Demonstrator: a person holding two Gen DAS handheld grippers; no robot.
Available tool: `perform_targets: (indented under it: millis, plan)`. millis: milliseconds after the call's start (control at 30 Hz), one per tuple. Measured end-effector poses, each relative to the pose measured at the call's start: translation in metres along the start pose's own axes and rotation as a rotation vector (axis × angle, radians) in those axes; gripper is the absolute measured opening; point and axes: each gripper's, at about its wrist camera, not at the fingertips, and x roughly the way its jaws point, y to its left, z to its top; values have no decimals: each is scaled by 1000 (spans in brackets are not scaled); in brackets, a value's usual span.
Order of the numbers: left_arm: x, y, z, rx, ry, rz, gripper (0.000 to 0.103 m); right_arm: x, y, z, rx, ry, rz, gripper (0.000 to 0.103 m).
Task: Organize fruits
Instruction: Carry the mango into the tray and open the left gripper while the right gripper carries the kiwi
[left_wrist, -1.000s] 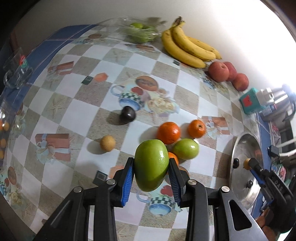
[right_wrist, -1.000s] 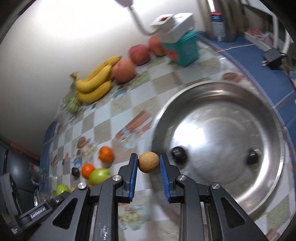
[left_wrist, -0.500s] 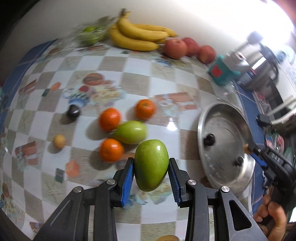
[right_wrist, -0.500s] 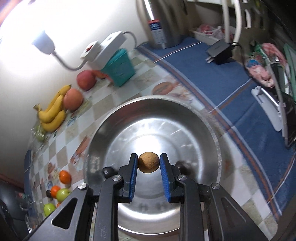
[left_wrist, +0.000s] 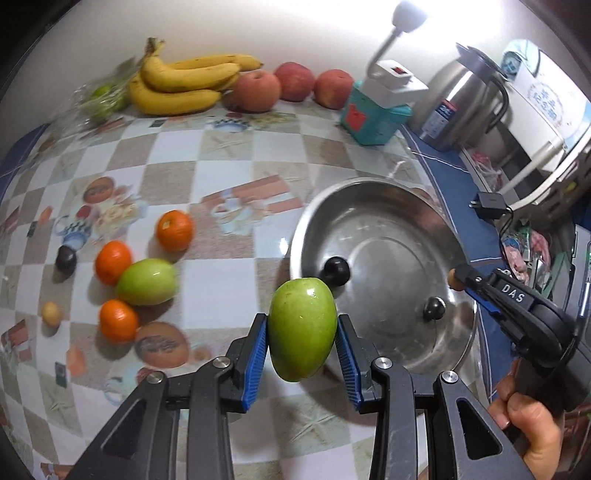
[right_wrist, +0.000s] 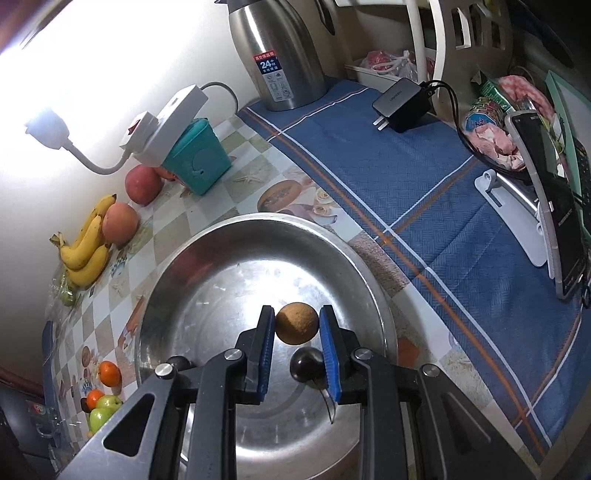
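Note:
My left gripper (left_wrist: 301, 343) is shut on a green mango (left_wrist: 302, 328), held in the air just left of the steel bowl (left_wrist: 373, 192). My right gripper (right_wrist: 297, 334) is shut on a small brown round fruit (right_wrist: 296, 323) above the inside of the steel bowl (right_wrist: 236, 236); the same gripper (left_wrist: 458, 282) shows over the bowl's right rim in the left wrist view. Two dark round fruits (left_wrist: 335, 270) lie in the bowl. On the table to the left lie another green mango (left_wrist: 146, 281), three oranges (left_wrist: 174, 230), a dark fruit (left_wrist: 65, 259) and a small tan fruit (left_wrist: 51, 314).
Bananas (left_wrist: 181, 85), red apples (left_wrist: 256, 90) and a bag of green fruit (left_wrist: 101, 98) line the back wall. A teal box (left_wrist: 373, 118) with a white lamp, a steel flask (right_wrist: 277, 51) and a charger (right_wrist: 404, 99) on blue cloth stand beyond the bowl. A hand (left_wrist: 528, 428) holds the right gripper.
Both grippers have travelled to the right toward the bowl with their fruits. The right one now hangs over the bowl's middle; the left one has reached the bowl's left rim.

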Motion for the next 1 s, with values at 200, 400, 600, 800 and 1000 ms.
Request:
perform_targets:
  millis: [200,400,600,800,1000]
  plan:
    - [19,-16,4,40,-3,9,39,11,-2,-2,-8,-10,30,26]
    - [34,-26,7,80,-13,21,39,15,-1,-4,-23,-20,21,26]
    - [43,-34,8,113,-11,24,39,20,-2,-6,-27,-14,9,26]
    - [47,-40,7,138,-1,30,39,23,-3,-7,-24,-7,2,26]
    - [48,-41,6,145,4,35,39,24,-5,-7,-14,-1,-4,26]
